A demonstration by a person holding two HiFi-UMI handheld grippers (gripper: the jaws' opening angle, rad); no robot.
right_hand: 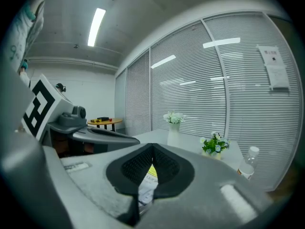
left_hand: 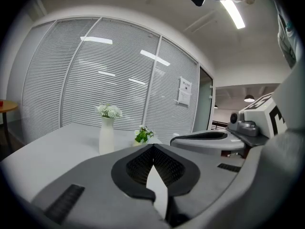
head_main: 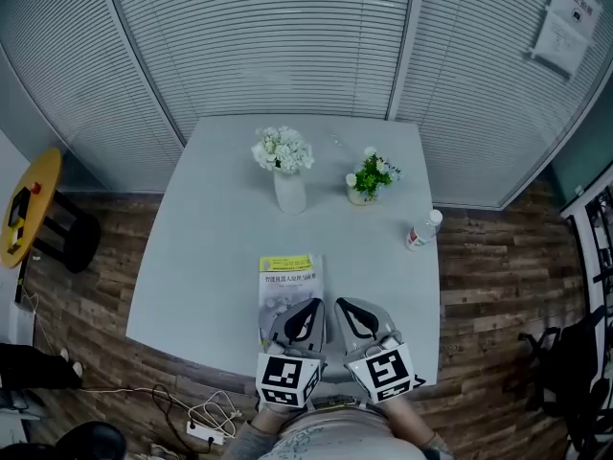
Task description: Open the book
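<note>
The left gripper (head_main: 314, 305) and right gripper (head_main: 343, 305), both closed and empty, should open before pinching the book (head_main: 290, 278) by its cover.

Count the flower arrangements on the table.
2. A tall white vase stands mid-table beyond the book; a small flowerpot sits to its right. None appear hidden.
</note>
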